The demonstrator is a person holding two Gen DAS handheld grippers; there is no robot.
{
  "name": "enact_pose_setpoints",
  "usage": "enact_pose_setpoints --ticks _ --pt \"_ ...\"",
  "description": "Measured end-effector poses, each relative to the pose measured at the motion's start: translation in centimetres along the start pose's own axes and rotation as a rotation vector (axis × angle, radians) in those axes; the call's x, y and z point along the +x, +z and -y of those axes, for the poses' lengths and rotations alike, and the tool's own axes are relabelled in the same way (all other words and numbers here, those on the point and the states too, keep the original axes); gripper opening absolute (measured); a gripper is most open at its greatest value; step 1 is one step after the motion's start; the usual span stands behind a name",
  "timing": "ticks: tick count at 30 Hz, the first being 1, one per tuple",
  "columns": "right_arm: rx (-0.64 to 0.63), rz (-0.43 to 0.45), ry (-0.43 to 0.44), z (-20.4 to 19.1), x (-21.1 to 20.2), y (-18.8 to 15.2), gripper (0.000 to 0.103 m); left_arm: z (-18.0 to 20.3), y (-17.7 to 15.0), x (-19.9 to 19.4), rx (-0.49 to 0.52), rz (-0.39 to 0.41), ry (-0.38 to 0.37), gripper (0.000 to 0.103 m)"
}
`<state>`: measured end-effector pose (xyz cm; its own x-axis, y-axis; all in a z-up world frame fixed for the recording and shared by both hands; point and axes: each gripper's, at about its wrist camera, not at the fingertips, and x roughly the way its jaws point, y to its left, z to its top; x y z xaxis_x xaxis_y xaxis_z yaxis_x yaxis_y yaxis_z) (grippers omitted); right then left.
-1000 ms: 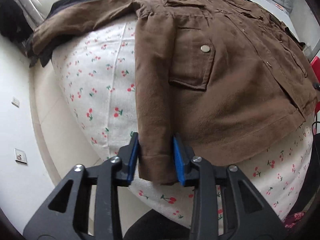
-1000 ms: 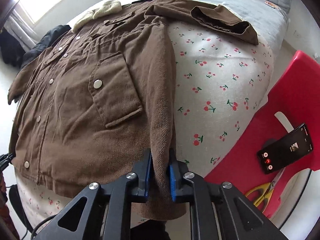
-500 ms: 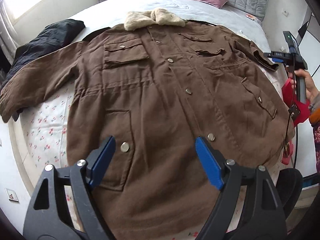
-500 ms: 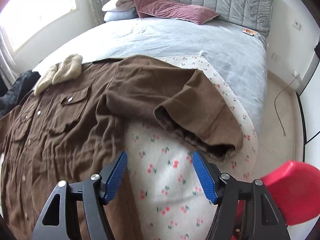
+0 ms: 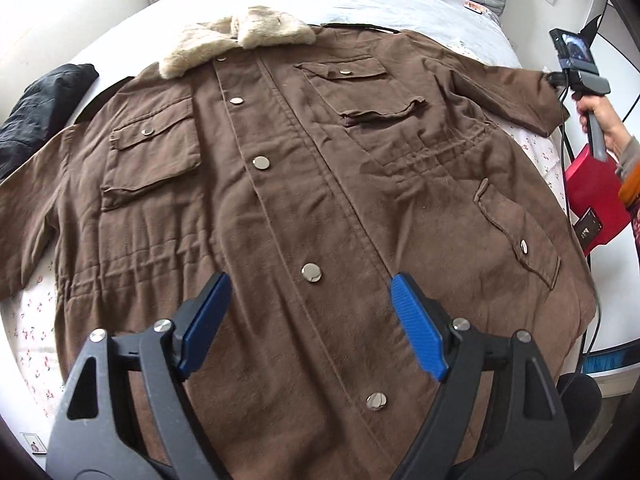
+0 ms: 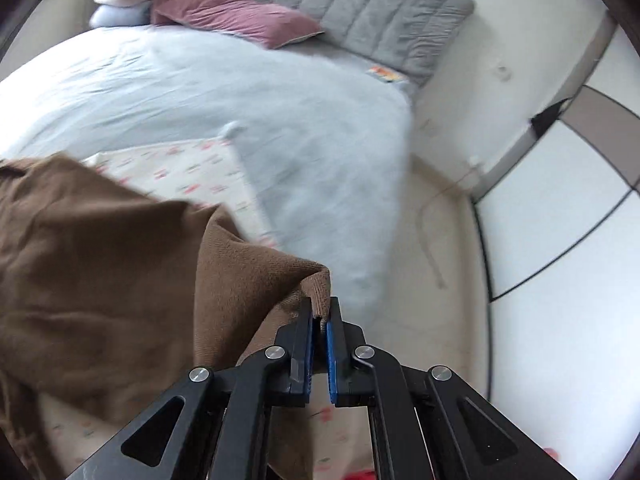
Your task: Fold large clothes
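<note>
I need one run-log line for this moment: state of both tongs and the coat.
left tongs: open, above coat front, holding nothing | right tongs: just closed on sleeve cuff | brown coat: flat on bed, unfolded

Brown coat (image 5: 320, 200) spread flat, left gripper (image 5: 310, 320) fingers apart above

I am counting one long brown coat with a cream fur collar (image 5: 304, 184) — five round silver snap buttons (image 5: 311, 272) down its front, four flap pockets (image 5: 152, 152) — plus two mauve velvet pillows (image 6: 236, 16), one crumpled black garment (image 5: 36, 104) and one red plastic chair (image 5: 596, 196).
</note>
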<state>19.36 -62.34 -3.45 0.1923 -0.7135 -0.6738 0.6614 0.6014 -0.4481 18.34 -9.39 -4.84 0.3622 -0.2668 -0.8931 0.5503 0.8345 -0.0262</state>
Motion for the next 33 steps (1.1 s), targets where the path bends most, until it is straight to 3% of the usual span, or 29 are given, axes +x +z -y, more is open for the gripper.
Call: enact_pose_setpoints --ticks 2,4,5,6,8,9,12,15,18,21,25,26,27,30,33 --pt "0.082 0.003 0.01 2.7 0.0 1.1 0.009 0.0 0.0 0.3 -0.004 0.0 0.008 0.082" --pt "0.121 0.019 0.084 3.8 -1.0 1.5 0.015 -0.2 0.0 0.5 -0.009 -0.006 0.022 0.082" --pt "0.108 0.059 0.108 3.7 -1.8 1.6 0.023 -0.4 0.0 0.5 -0.013 -0.008 0.029 0.082" --pt "0.086 0.083 0.095 3.4 -2.2 1.9 0.038 -0.6 0.0 0.5 -0.02 -0.011 0.033 0.082" --pt "0.047 0.099 0.03 2.6 -2.6 2.1 0.054 -1.2 -0.2 0.2 -0.034 -0.014 0.034 0.082" --pt "0.046 0.098 0.029 2.1 -3.1 2.1 0.055 -1.5 -0.3 0.0 -0.038 -0.011 0.034 0.082" --pt "0.051 0.086 0.23 -0.5 -4.6 1.1 0.057 -2.7 -0.3 -0.3 -0.047 0.008 0.056 0.082" --pt "-0.004 0.059 0.426 -6.3 -5.5 0.1 0.063 -4.8 0.2 -0.1 -0.103 0.031 0.097 0.082" --pt "-0.06 0.017 0.566 -11.8 -5.8 -0.9 0.063 -7.6 0.4 0.2 -0.195 0.024 0.095 0.082" --pt "-0.08 -0.038 0.622 -14.8 -4.7 -2.1 0.063 -11.2 -0.4 0.2 -0.289 0.013 0.085 0.082" --pt "-0.066 -0.15 0.544 -15.5 0.8 -3.6 0.066 -16.9 -2.7 -0.7 -0.403 0.008 0.131 0.082" --pt "-0.046 -0.153 0.517 -14.5 1.3 -3.9 0.079 -18.6 -3.4 -1.0 -0.433 0.011 0.155 0.082" --pt "-0.034 -0.166 0.449 -13.8 1.6 -4.0 0.083 -20.1 -4.1 -1.3 -0.463 0.016 0.18 0.082" --pt "-0.078 -0.161 0.265 -12.5 0.2 -3.9 0.083 -26.2 -6.5 -2.4 -0.588 0.041 0.256 0.082" --pt "-0.116 -0.084 0.303 -11.6 -3.6 -4.2 0.083 -32.6 -9.2 -3.3 -0.748 0.087 0.3 0.082"
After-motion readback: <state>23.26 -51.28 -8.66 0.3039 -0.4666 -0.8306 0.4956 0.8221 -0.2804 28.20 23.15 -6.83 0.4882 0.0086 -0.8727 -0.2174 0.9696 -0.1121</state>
